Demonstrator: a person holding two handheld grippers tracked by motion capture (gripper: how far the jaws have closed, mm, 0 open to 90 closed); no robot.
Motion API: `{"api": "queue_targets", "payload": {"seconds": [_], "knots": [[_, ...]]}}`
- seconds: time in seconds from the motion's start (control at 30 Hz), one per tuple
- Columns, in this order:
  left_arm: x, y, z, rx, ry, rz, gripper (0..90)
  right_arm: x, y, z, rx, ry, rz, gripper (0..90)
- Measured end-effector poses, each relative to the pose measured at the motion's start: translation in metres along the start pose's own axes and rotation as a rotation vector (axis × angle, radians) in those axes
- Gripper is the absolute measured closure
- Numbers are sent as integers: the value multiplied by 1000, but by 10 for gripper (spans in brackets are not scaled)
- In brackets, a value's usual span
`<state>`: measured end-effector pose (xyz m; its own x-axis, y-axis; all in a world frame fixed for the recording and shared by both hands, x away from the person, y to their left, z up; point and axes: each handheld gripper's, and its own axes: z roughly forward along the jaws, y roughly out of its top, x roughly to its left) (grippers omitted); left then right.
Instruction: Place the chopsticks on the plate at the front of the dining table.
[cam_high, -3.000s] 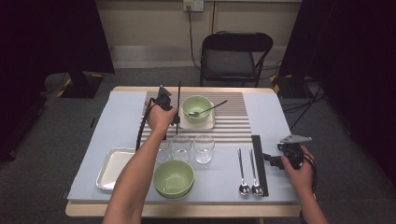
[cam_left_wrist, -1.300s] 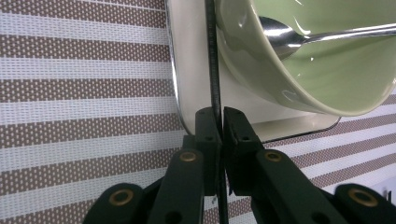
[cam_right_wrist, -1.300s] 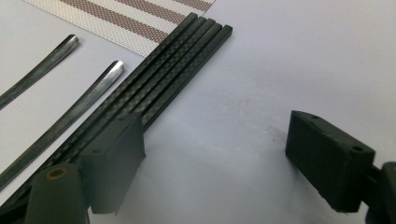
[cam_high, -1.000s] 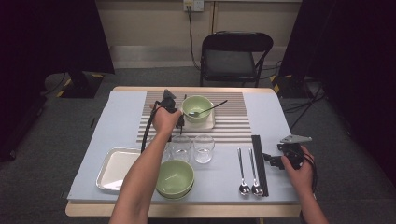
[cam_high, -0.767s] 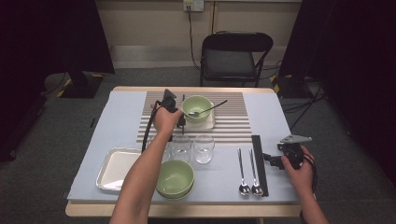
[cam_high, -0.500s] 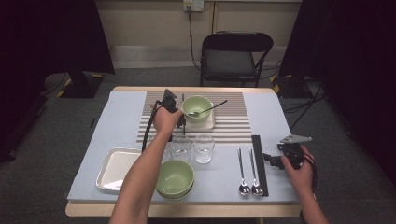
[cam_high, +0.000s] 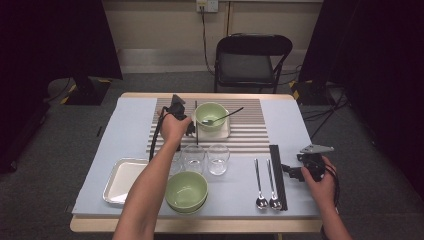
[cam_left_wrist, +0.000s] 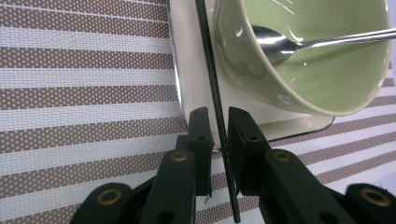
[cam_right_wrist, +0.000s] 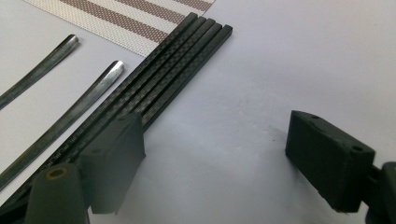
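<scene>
Left tongs slightly apart around black chopstick, long axis 12-to-6, just left of green bowl; right tongs wide apart, idle

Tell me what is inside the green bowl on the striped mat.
Inside the green bowl rests a metal spoon, its handle sticking out over the rim. The near wall hides the bowl's floor, so whether anything lies under the spoon's head cannot be seen.

A pale green bowl sits on a cream plate, on a brown-and-white striped mat. The chopstick is black, the spoon silver, the tablecloth light blue.
</scene>
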<state>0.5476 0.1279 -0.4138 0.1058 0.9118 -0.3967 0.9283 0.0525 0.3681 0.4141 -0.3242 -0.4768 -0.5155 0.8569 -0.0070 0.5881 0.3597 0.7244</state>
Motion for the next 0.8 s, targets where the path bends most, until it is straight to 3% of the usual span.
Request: {"api": "queue_targets", "payload": {"seconds": [0.43,0.8], "knots": [[6,-3,-15,-42,-20,15,708,0,0,0,2,3,2,187],[11,-5,-29,-59,-12,21,652,0,0,0,3,3,1,187]]}}
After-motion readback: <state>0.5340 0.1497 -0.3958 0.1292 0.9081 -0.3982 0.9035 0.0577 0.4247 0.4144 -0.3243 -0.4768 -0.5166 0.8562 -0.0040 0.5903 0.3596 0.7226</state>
